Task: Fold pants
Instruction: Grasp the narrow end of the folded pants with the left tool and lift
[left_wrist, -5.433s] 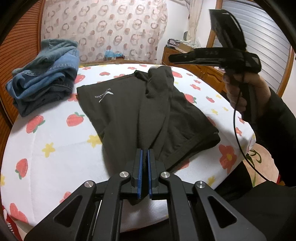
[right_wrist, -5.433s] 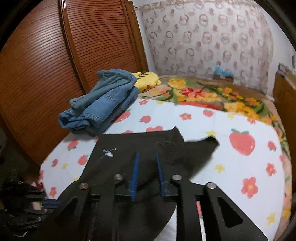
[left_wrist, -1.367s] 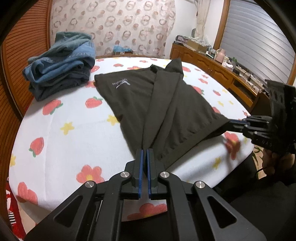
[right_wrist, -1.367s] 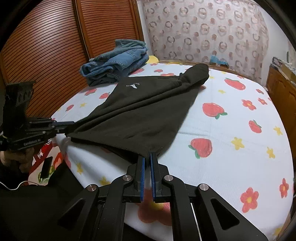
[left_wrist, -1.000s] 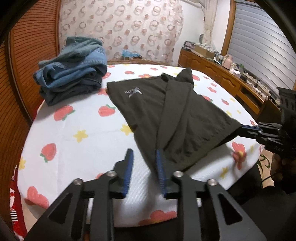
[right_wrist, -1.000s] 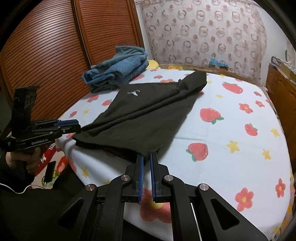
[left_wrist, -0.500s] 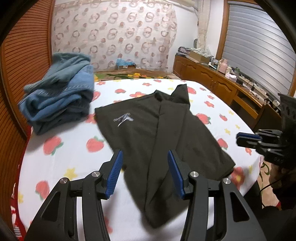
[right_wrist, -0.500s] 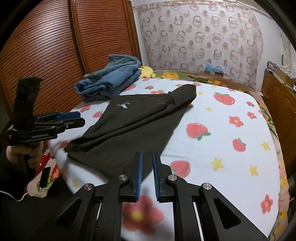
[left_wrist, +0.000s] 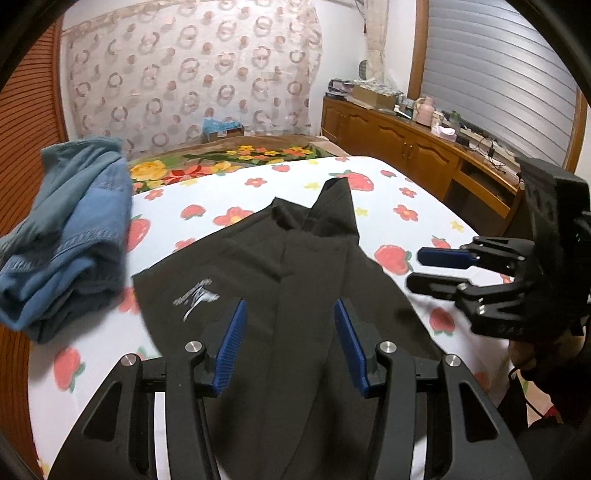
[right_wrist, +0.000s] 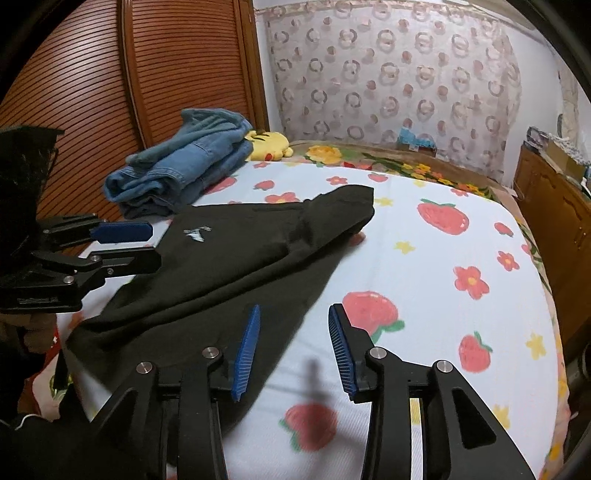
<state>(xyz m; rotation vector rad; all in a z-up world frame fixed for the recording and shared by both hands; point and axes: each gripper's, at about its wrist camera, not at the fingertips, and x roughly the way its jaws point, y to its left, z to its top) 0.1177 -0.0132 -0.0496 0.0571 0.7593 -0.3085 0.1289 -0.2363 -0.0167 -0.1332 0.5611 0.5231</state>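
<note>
Black pants (left_wrist: 295, 266) with a small white logo lie folded lengthwise on the strawberry-print bed sheet (right_wrist: 443, 258), waist end far, leg ends near me. My left gripper (left_wrist: 289, 314) hovers open over the near part of the pants, with nothing pinched between its blue pads. My right gripper (right_wrist: 294, 314) is beside the pants' (right_wrist: 236, 266) right edge; its jaws are opening and only sheet shows between them. Each gripper appears in the other's view: the right gripper (left_wrist: 415, 269) at the right, the left gripper (right_wrist: 155, 245) at the left.
A heap of blue jeans (left_wrist: 70, 236) sits on the bed's far left, next to a yellow plush toy (right_wrist: 267, 144). Slatted wooden doors (right_wrist: 110, 92) stand left of the bed, and a cluttered wooden sideboard (left_wrist: 417, 155) runs along the right.
Both grippers have let go of the pants' leg ends, the left first, then the right. The pants have settled flat. Both grippers have moved forward over the bed.
</note>
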